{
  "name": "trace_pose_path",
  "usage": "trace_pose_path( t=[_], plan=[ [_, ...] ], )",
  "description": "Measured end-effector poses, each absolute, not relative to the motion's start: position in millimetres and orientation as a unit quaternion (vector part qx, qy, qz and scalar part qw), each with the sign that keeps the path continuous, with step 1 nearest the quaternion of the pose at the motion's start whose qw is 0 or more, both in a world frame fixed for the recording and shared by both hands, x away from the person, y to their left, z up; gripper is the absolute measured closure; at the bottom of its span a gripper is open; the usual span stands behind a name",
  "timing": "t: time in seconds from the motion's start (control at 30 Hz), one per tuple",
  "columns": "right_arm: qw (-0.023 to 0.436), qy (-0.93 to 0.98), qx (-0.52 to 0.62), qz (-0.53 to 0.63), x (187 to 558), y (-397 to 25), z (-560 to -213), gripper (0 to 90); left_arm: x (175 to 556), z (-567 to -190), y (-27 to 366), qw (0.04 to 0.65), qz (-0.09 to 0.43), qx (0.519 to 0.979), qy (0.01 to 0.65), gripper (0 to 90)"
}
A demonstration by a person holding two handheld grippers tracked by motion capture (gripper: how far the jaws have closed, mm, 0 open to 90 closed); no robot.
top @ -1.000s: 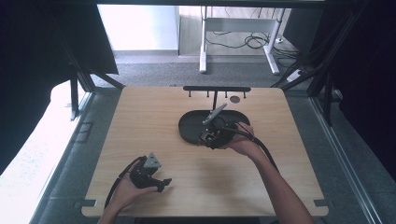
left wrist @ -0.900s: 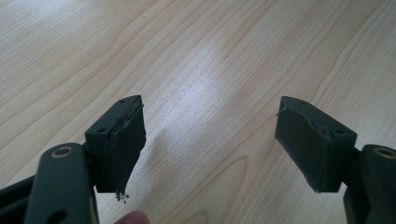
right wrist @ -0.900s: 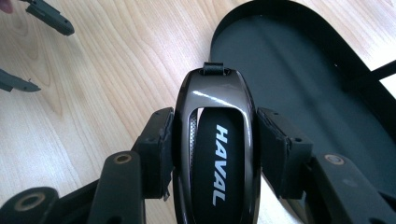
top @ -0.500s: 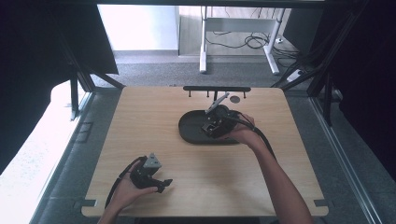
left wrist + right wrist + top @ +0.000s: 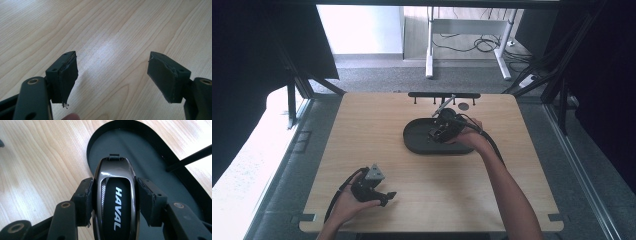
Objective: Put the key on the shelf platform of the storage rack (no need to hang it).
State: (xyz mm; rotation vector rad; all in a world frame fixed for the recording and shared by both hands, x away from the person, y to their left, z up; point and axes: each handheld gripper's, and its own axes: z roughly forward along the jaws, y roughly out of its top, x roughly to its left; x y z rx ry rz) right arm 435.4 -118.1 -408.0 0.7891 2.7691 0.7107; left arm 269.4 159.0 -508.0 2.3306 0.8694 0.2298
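A glossy dark car key fob with the word HAVAL on it is clamped between the jaws of my right gripper. It hangs over the left end of a black oval tray. In the high view my right gripper sits over the tray at the table's middle back. My left gripper rests near the front left of the table. Its jaws stand wide apart over bare wood in the left gripper view, with nothing between them.
A black bar with small hooks runs along the table's back edge, with a dark round disc beside it. A thin black rod crosses the tray's right rim. Light wood table lies to the tray's left.
My right gripper has shifted a little toward the back of the table over the tray, still holding the key fob. The left gripper has stayed put.
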Motion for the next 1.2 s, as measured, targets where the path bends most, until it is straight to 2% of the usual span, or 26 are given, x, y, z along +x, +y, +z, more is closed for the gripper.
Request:
trace_pose_path(
  t=[0.77,1.2],
  plan=[
    [0.074,0.935,0.279,0.206,476.5,-124.9,-447.3,49.2,269.4,-509.3,157.9,0.313,0.086,0.887,0.329,24.6],
    [0.085,0.938,0.286,0.176,487.2,-127.2,-470.5,49.1,269.4,-509.7,157.4,0.314,0.087,0.886,0.33,24.6]
  ],
)
